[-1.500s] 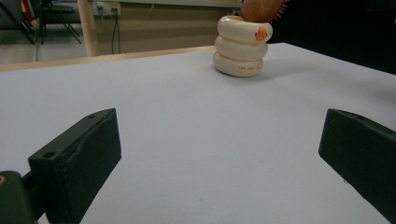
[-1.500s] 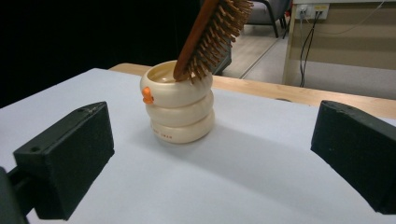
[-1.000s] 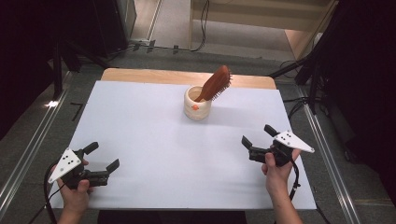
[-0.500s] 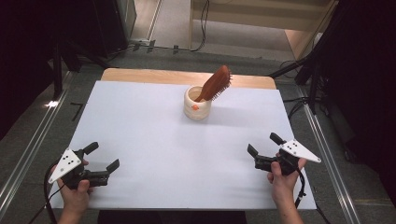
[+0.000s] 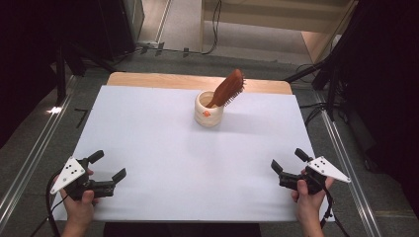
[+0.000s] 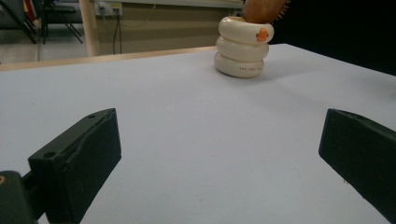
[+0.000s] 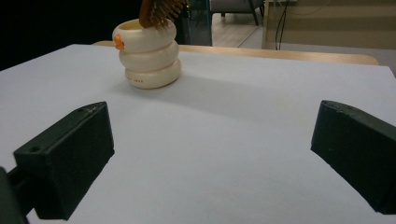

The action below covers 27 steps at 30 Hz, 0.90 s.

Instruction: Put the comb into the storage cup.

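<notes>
The right gripper (image 5: pixel 287 168) has pulled back toward five o'clock, jaws spread and empty; the left gripper (image 5: pixel 107 166) waits at seven o'clock, jaws spread too. The hairbrush (image 5: pixel 228 88) stands in the cup (image 5: pixel 208 111) at twelve o'clock, so the placing looks done.

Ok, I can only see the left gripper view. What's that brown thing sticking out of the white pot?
Observer: A wooden hairbrush. The high view shows it whole, leaning out of the pot toward the table's far right.
Operator: Where's my right gripper?
Observer: Near the front right corner of the white table, jaws open, holding nothing.
Operator: Does it point at the pot?
Observer: Roughly. Its own view has the pot ahead, to the left of middle.
</notes>
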### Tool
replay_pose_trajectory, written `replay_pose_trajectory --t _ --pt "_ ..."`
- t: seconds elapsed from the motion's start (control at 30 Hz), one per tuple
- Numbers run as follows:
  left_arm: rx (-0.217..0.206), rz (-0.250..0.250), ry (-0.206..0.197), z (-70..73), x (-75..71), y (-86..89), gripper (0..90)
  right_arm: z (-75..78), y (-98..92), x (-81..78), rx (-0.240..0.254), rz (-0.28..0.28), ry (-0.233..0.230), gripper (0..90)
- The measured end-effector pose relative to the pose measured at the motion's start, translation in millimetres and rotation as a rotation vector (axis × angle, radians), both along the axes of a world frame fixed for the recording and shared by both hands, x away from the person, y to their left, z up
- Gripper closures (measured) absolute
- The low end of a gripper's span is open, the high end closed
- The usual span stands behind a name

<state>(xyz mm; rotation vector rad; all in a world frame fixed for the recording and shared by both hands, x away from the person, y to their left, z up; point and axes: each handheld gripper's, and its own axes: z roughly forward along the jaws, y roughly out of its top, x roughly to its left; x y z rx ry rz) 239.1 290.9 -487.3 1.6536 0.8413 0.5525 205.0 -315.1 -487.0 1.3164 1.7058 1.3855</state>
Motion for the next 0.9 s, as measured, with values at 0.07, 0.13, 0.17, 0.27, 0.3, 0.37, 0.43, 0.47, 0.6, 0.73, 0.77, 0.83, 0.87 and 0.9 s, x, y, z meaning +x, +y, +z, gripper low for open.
replay_pose_trajectory --t 0.07,0.13,0.17,0.27,0.3,0.37,0.43,0.47,0.6,0.73,0.77,0.83,0.87,0.9 --pt "-0.004 0.0 0.001 0.0 0.0 0.1 0.0 -3.6 -1.3 -1.2 -0.003 0.002 -0.001 0.0" --pt "0.0 0.0 0.0 0.0 0.0 -0.1 0.0 -7.6 -3.0 -2.5 -0.002 0.005 0.004 0.0" --pt "0.003 0.001 0.0 0.1 -0.1 -0.2 0.0 -8.8 -3.6 -3.0 -0.001 0.004 0.008 0.0" --pt "-0.001 0.001 0.0 0.1 -0.3 -0.1 0.0 -13.7 -7.0 -4.2 0.008 -0.001 0.011 0.0" --pt "-0.001 0.0 0.0 0.0 -0.2 0.1 0.0 -15.3 -8.1 -5.0 0.009 -0.006 0.018 0.0" --pt "-0.003 0.001 0.001 0.1 0.0 0.4 0.0 -17.2 -9.3 -5.9 0.013 -0.001 0.021 0.0" --pt "-0.004 0.003 0.001 0.2 0.4 1.2 0.0 -19.8 -10.2 -5.9 -0.001 0.006 0.022 0.0" --pt "-0.005 0.003 0.001 0.2 0.6 1.5 0.0 -21.2 -10.2 -6.5 0.008 0.01 0.031 0.0" --pt "-0.005 0.004 0.001 0.2 0.6 1.5 0.0 -23.4 -9.6 -6.7 0.01 0.021 0.029 0.0" --pt "-0.003 0.004 0.001 0.3 0.8 1.4 0.0 -26.0 -7.8 -5.6 0.008 0.016 0.025 0.0" --pt "-0.004 0.004 0.001 0.3 0.8 1.4 0.0 -26.4 -7.3 -5.2 0.006 0.017 0.023 0.0" --pt "-0.003 0.003 0.001 0.3 0.8 1.3 0.0 -26.9 -6.1 -4.8 -0.002 0.016 0.027 0.0" --pt "-0.003 0.003 0.001 0.3 0.7 1.1 0.0 -27.1 -5.6 -4.3 -0.008 0.014 0.025 0.0" --pt "-0.003 0.001 0.0 0.3 0.7 0.9 0.0 -27.3 -4.9 -4.0 -0.01 0.014 0.028 0.0"
